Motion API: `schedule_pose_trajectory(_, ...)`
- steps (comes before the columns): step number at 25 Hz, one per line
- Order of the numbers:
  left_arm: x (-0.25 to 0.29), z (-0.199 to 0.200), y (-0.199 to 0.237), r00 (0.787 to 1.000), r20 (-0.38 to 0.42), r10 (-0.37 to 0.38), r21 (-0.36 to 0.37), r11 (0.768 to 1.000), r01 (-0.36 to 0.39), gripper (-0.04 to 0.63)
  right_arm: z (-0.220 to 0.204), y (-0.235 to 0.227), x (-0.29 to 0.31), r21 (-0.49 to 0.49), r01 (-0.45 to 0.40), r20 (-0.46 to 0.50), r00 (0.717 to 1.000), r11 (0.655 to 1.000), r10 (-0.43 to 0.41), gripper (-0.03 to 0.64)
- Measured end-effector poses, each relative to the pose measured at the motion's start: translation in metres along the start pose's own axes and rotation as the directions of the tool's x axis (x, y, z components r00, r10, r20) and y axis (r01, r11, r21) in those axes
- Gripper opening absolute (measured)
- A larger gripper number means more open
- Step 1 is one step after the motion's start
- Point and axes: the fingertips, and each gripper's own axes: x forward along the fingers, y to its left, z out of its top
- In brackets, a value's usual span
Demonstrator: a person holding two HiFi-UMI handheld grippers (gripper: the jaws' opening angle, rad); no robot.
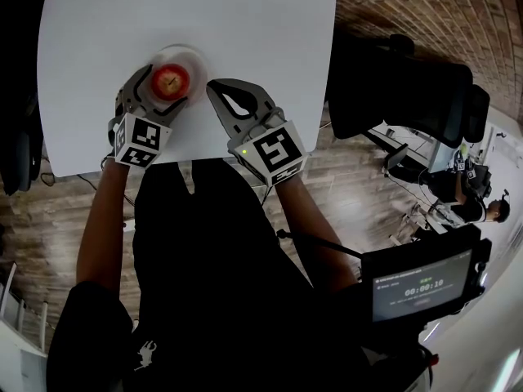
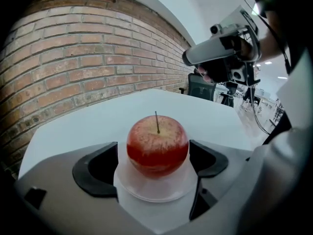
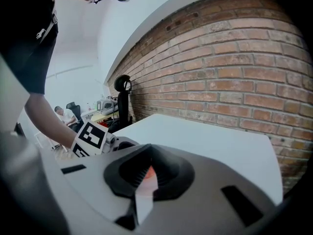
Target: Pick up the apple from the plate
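A red apple (image 1: 171,79) (image 2: 157,145) with an upright stem sits on a small white plate (image 1: 193,56) (image 2: 156,190) near the front of the white table (image 1: 245,23). My left gripper (image 1: 167,82) (image 2: 157,156) is open and straddles the apple, one dark pad on each side of it just above the plate. Its right pad lies very close to the apple's skin and the left pad stands clear of it. My right gripper (image 1: 214,90) (image 3: 146,173) rests just right of the plate, shut and empty. A sliver of the apple (image 3: 148,173) shows through its narrow slit.
The table's front edge (image 1: 196,160) runs just under both grippers. A brick wall (image 2: 73,58) stands beyond the table. A black office chair (image 1: 409,88) is at the table's right side. A screen device (image 1: 421,284) sits low right, and a person (image 1: 478,198) sits farther off.
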Motion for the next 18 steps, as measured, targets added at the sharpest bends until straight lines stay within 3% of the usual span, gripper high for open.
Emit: schedule_pose_trajectory(18,0.017,0.001,-0.005,0.999,-0.029,-0.025,0.03,0.999,0.026,0.445,-0.003,-0.012,-0.007,0.021,0.025,0.001,1.0,0.999,-0.025,0.005)
